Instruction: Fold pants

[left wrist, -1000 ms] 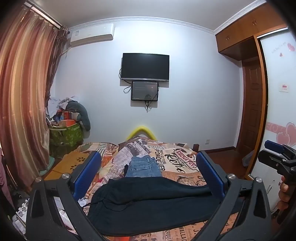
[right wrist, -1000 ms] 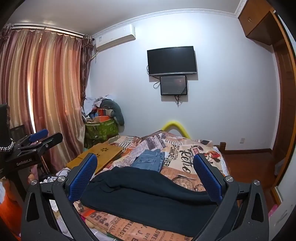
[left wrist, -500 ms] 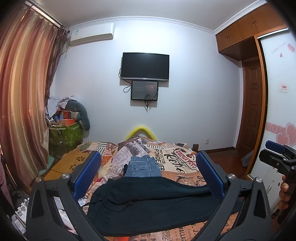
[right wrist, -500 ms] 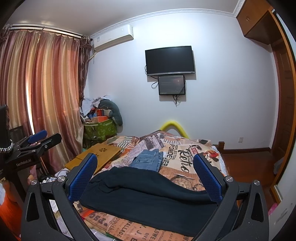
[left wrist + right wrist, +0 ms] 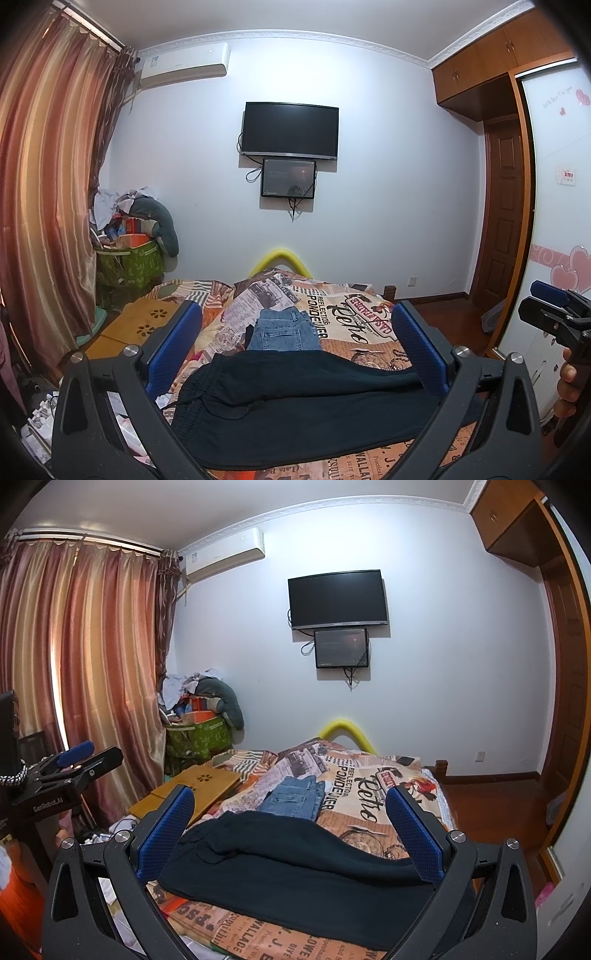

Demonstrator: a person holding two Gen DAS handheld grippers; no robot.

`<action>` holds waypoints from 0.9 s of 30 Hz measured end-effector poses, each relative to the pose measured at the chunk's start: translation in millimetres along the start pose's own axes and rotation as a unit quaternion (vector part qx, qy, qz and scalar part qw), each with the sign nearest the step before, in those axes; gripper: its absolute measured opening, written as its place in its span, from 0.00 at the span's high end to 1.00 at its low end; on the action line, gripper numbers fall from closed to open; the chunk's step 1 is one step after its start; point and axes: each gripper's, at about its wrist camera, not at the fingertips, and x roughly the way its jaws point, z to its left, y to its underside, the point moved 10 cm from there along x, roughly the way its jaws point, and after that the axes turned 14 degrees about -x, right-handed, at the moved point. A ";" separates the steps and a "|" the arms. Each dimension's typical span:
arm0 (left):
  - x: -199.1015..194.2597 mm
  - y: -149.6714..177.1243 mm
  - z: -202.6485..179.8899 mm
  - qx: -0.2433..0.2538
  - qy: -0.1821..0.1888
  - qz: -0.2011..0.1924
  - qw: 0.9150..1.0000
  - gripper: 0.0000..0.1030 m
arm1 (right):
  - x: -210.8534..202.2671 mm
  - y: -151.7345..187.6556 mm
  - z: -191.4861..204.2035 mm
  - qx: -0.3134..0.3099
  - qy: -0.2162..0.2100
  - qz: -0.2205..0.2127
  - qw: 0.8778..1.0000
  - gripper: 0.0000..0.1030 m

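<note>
Dark navy pants (image 5: 303,398) (image 5: 295,871) lie spread sideways across the near end of the bed, waistband with drawstring to the left, legs running right. My left gripper (image 5: 295,343) hovers above them, open, blue pads wide apart with nothing between. My right gripper (image 5: 290,823) is likewise open and empty above the pants. Each gripper shows in the other's view: the right one (image 5: 554,314) at the far right edge held by a hand (image 5: 567,391), the left one (image 5: 74,764) at the left edge.
Folded blue jeans (image 5: 282,330) (image 5: 295,799) lie farther up the bed on the newspaper-print cover (image 5: 351,317). A wooden lap desk (image 5: 192,790) sits on the bed's left side. A green bin of clutter (image 5: 129,262), curtains, wall television and wardrobe surround the bed.
Both views have shifted slightly upward and back; the pants lie as before. Both grippers stay open.
</note>
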 end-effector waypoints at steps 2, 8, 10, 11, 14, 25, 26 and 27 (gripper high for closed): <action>4.0 -0.5 -0.5 0.000 0.000 0.001 1.000 0.00 | 0.4 0.8 -0.6 0.001 0.001 0.001 1.000 0.00; 12.7 3.3 3.2 -0.015 -0.002 0.014 1.000 0.00 | 8.6 4.8 -2.8 0.003 0.002 0.011 1.000 0.00; 16.5 5.0 7.8 -0.022 -0.003 0.022 1.000 0.00 | 11.7 7.7 -3.2 0.004 0.003 0.016 1.000 0.00; 21.0 6.3 9.9 -0.025 -0.004 0.026 0.999 0.00 | 14.3 9.4 -4.3 0.005 0.004 0.020 1.000 0.00; 37.4 8.1 15.2 -0.025 -0.009 0.042 0.999 0.00 | 23.0 16.0 -8.5 0.007 0.007 0.032 0.999 0.00; 128.7 36.2 61.5 -0.023 -0.038 0.087 0.995 0.00 | 76.9 59.1 -37.5 0.014 0.013 0.111 0.994 0.00; 139.7 38.5 68.6 -0.021 -0.048 0.089 0.995 0.00 | 83.0 64.8 -41.4 0.017 0.011 0.120 0.993 0.00; 150.5 39.5 74.5 -0.020 -0.055 0.087 0.995 0.00 | 90.6 70.8 -45.3 0.019 0.009 0.131 0.991 0.00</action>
